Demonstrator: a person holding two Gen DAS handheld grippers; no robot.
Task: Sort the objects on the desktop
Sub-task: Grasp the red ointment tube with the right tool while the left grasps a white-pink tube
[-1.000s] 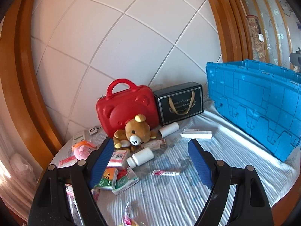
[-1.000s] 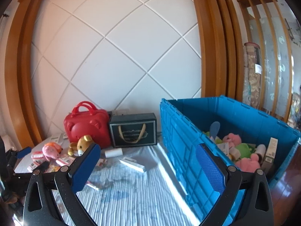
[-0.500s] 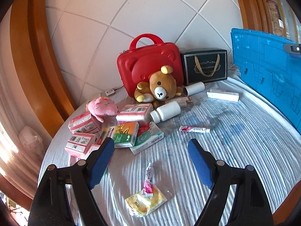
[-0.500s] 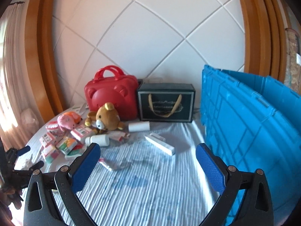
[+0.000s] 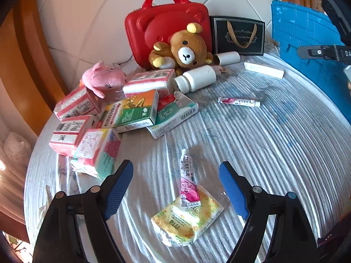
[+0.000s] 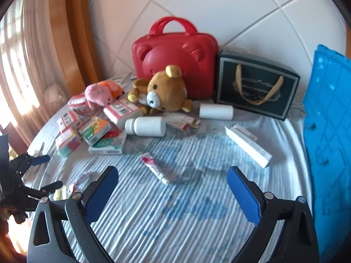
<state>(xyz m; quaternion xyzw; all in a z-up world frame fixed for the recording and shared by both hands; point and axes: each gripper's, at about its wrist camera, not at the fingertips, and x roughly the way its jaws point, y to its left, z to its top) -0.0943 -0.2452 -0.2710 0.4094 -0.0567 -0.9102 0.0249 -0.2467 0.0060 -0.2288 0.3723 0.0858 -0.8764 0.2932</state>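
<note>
My left gripper (image 5: 176, 183) is open and empty, low over a small pink-and-white tube (image 5: 188, 178) that lies on a yellow sachet (image 5: 186, 218). My right gripper (image 6: 173, 188) is open and empty above the striped cloth, just short of another small tube (image 6: 154, 167). A brown bear plush (image 5: 183, 51) leans on a red bear-shaped case (image 5: 166, 24). A pink plush (image 5: 103, 80) sits on a pile of medicine boxes (image 5: 131, 111). A white bottle (image 5: 195, 79) lies on its side; it also shows in the right wrist view (image 6: 145, 127).
A blue crate (image 6: 329, 135) stands at the right edge. A black gift bag (image 6: 256, 87) stands by the wall. A long white box (image 6: 248, 145) and a white roll (image 6: 216, 111) lie near it. The round table's edge (image 5: 33, 153) is at left.
Both grippers have tilted down and moved left toward the table. The left one now hangs over the tube and sachet. The right one has turned away from the crate's inside.
</note>
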